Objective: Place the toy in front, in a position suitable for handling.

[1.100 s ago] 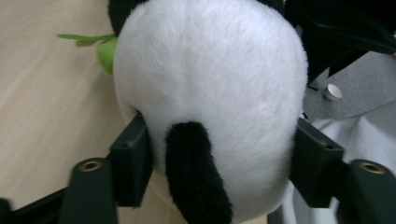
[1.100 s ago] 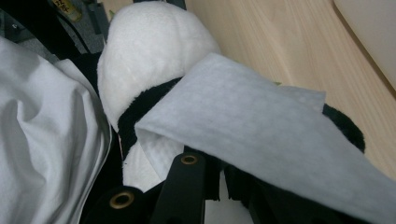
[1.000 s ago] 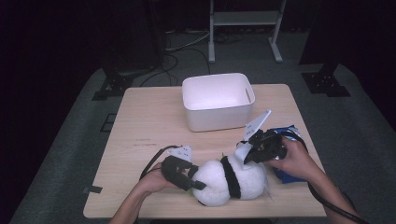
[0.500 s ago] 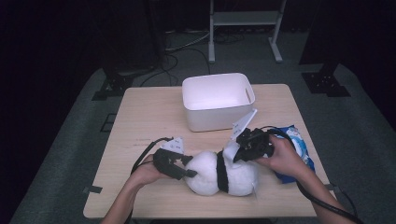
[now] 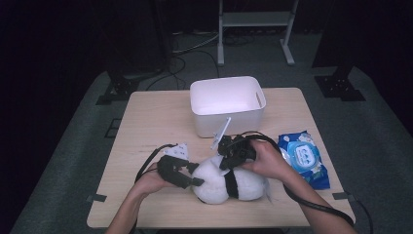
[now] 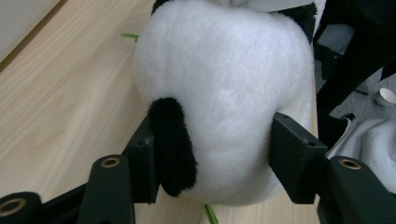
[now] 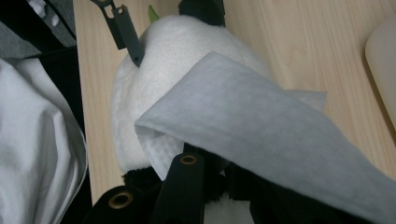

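The left gripper is seen clamped on one end of a plush panda: in the left gripper view its two black jaws are pressed against opposite sides of the white body, partly spread by the bulk between them, with a black plush limb caught against the left-hand jaw. These jaws have just been opening slightly, the toy remaining between them. The right gripper is held closed on a white wipe, which is draped over the panda's white fur in the right gripper view.

Counted on the wooden table are one plush panda, one wipe in use, one white plastic bin and one blue pack of wipes.

The panda is laid on its side near the front edge, between the two grippers: the left gripper is at its left end, the right gripper is set on its upper side. The bin is placed behind it, the pack to its right.
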`<move>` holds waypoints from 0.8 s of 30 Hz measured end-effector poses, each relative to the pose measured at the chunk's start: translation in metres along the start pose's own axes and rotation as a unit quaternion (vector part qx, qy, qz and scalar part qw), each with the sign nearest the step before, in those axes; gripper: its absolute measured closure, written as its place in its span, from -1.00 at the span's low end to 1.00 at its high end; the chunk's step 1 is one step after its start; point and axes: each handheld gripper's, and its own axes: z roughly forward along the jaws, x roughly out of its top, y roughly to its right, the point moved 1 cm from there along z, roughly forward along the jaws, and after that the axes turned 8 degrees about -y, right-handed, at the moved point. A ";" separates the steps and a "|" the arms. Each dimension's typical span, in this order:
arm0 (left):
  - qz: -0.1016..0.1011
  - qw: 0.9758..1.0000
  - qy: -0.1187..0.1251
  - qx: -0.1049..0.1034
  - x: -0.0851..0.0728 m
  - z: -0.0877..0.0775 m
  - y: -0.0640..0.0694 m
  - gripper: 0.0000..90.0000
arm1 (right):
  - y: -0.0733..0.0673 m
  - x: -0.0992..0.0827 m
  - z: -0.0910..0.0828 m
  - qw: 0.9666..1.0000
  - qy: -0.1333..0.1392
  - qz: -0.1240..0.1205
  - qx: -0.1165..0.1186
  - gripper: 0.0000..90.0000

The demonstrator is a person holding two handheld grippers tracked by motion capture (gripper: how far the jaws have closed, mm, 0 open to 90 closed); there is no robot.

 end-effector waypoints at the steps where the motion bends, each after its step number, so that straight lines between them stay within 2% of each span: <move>1: -0.002 1.000 0.000 -0.001 0.000 -0.001 -0.001 -0.14 | 0.002 0.000 0.001 1.000 0.003 0.001 0.000 0.88; 5: -0.025 1.000 -0.011 -0.004 0.002 -0.003 -0.002 -0.38 | 0.008 0.002 0.005 1.000 0.012 0.012 0.006 0.89; 7: -0.023 1.000 -0.016 0.003 0.005 -0.005 -0.001 -0.43 | 0.010 0.003 0.006 1.000 0.015 0.015 0.007 0.89; 9: -0.021 1.000 -0.016 0.007 0.006 -0.005 0.000 -0.44 | 0.011 0.005 0.008 1.000 0.017 0.013 0.005 0.89; 10: -0.019 0.999 -0.019 0.019 0.008 -0.002 0.001 -0.45 | 0.011 0.005 0.008 1.000 0.017 0.011 0.001 0.89; 18: -0.030 0.999 -0.011 0.010 0.004 0.003 -0.004 -0.45 | 0.012 -0.001 -0.001 1.000 0.023 0.014 -0.013 0.88; 24: -0.036 0.999 -0.007 0.008 0.003 0.004 -0.006 -0.45 | 0.015 -0.016 -0.019 0.998 0.041 0.028 -0.026 0.88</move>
